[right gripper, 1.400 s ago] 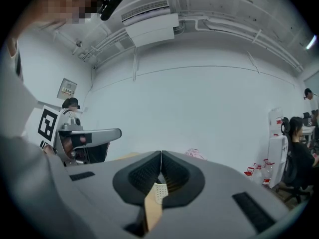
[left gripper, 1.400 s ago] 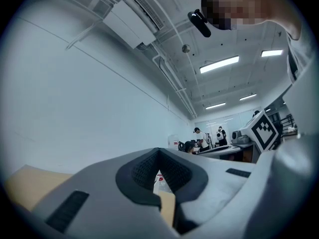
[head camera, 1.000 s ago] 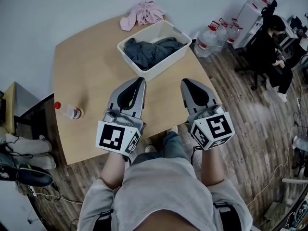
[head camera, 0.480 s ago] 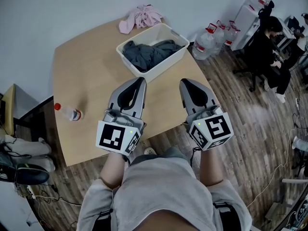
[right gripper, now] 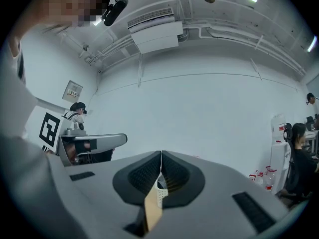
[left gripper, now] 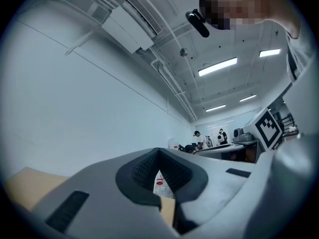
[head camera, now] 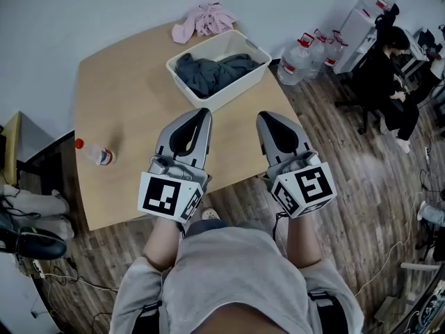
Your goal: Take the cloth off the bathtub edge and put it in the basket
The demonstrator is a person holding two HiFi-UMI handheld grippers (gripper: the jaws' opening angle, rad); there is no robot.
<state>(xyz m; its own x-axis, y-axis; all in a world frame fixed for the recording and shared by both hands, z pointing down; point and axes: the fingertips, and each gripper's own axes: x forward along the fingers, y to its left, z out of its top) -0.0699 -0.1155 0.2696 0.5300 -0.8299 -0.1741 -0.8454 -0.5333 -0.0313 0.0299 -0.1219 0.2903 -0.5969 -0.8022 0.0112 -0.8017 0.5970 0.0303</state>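
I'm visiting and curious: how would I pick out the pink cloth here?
Find the wooden table. At its far side stands a white basket holding dark grey clothes. The pink cloth lies crumpled just beyond it by the table's far edge, the only pink thing, and outside the basket.

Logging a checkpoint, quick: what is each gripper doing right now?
Left gripper: closed, holding nothing.
Right gripper: closed, holding nothing.
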